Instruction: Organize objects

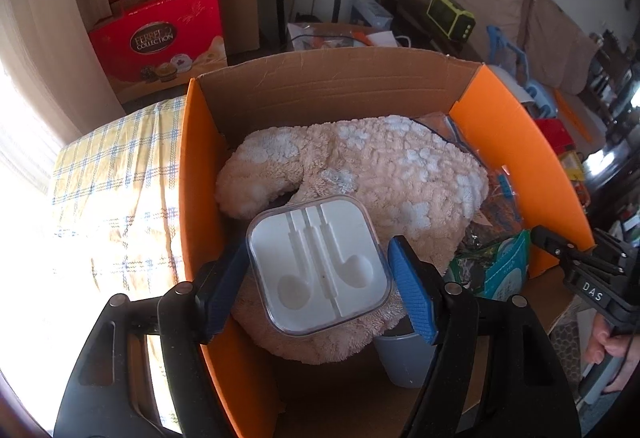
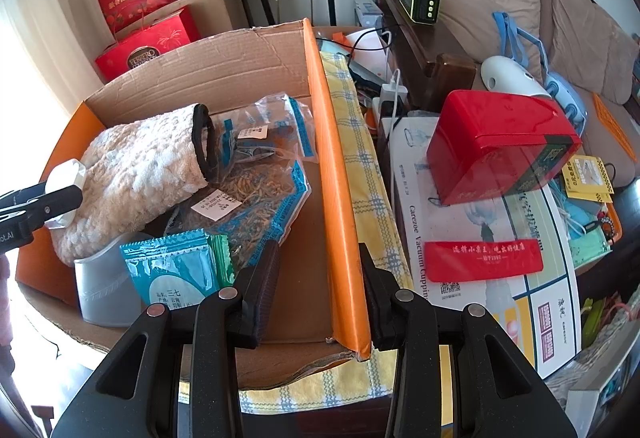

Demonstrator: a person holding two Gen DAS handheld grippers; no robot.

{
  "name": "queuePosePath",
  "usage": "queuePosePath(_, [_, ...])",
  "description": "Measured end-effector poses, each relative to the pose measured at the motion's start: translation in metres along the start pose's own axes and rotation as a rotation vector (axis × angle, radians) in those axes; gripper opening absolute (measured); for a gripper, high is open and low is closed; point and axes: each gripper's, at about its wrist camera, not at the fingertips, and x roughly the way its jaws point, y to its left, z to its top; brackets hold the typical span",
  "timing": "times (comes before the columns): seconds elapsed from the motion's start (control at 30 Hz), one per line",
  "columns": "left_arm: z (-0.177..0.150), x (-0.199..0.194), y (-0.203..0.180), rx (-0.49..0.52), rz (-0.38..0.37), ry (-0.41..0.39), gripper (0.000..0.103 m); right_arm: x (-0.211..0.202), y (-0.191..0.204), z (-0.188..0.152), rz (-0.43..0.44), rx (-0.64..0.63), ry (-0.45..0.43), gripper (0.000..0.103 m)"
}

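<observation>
Clear hard plastic earphone case point(image 1: 320, 266) with white moulded insert, rounded square, empty. Pinched by left tongs point(image 1: 316, 246), blue pads point(image 1: 412, 290) against two opposite sides. Positioned over open cardboard box point(image 1: 320, 85), just above a fluffy cream mitt point(image 1: 380, 165) lying inside; contact with the mitt impossible to tell.

Likely very light and rigid, so little squeeze needed. Glossy and rounded at the corners, so probably slippery and prone to twisting out sideways. Best taken across the flat side walls at mid-height, as here, not by the corners. Possibly hinged, so hard pressure on lid and base best avoided. Soft mitt below likely to cushion a drop, but also to let the case tip or slide.

Right tongs point(image 2: 318, 250) partly spread, straddling the box's orange wall point(image 2: 332, 157), pinching nothing: visible gap on the inner side.
</observation>
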Motion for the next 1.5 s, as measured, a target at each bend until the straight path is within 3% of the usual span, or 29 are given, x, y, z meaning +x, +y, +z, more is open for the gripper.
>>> queuePosePath(0.1, [-0.002,-0.01,0.002,0.003,-0.047,-0.024,0.081,-0.004,0.0,-0.001,-0.009,-0.005,-0.011,0.038])
queuePosePath(0.3, [-0.006,-0.039,0.01,-0.016,-0.035,-0.098,0.087,-0.013,-0.002,-0.001,-0.051,-0.008,-0.035,0.042])
queuePosePath(0.43, [-0.012,-0.064,0.021,-0.03,0.002,-0.161,0.092,-0.027,-0.003,0.0,-0.088,-0.007,-0.078,0.045])
queuePosePath(0.6, [-0.025,-0.09,0.039,-0.058,0.068,-0.228,0.101,-0.057,0.005,0.001,-0.111,-0.013,-0.16,0.061])
queuePosePath(0.97, [-0.06,-0.116,0.066,-0.125,0.108,-0.258,0.103,-0.098,0.06,-0.008,-0.041,-0.092,-0.259,0.083])
queuePosePath(1.03, [-0.066,-0.118,0.069,-0.128,0.11,-0.255,0.103,-0.101,0.069,-0.011,-0.032,-0.099,-0.268,0.089])
queuePosePath(1.1, [-0.073,-0.12,0.073,-0.137,0.099,-0.259,0.103,-0.104,0.075,-0.014,-0.014,-0.094,-0.281,0.103])
queuePosePath(1.5, [-0.109,-0.132,0.083,-0.212,0.116,-0.296,0.103,-0.103,0.111,-0.041,-0.018,-0.121,-0.302,0.103])
